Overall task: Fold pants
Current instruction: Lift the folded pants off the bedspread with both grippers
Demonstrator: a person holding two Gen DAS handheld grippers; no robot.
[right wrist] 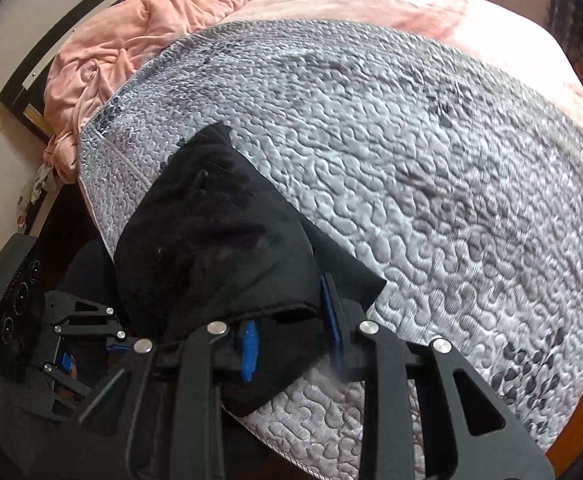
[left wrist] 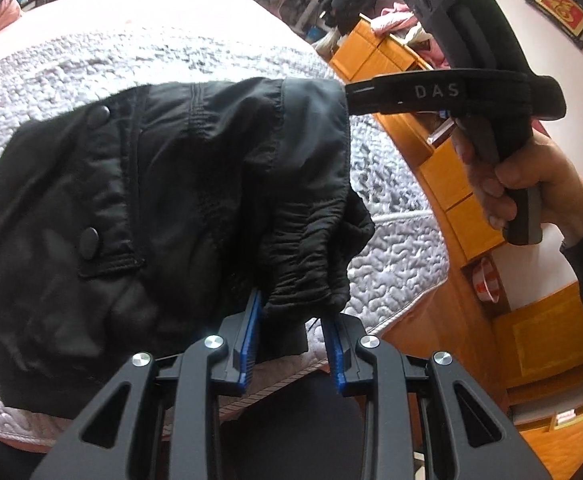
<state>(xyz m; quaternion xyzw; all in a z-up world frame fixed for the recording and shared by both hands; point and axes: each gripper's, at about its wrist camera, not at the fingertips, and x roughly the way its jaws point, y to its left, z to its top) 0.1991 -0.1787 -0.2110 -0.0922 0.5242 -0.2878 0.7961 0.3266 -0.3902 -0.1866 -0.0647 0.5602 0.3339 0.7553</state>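
Black pants (left wrist: 139,200) with snap buttons lie folded on the grey quilted bed cover (left wrist: 71,72). My left gripper (left wrist: 291,320) has blue pads spread apart around the elastic waistband edge (left wrist: 307,280), which sits between them. In the left wrist view the right gripper (left wrist: 351,98) reaches in from the right and its tip meets the far corner of the pants. In the right wrist view my right gripper (right wrist: 291,320) has its blue pads apart with black pants cloth (right wrist: 219,248) lying between and over them.
A pink duvet (right wrist: 151,12) is bunched at the head of the bed. Orange wooden drawers (left wrist: 451,168) stand past the bed's right edge. The bed's front edge (left wrist: 283,384) is just under the left gripper. Clothes hang at the back.
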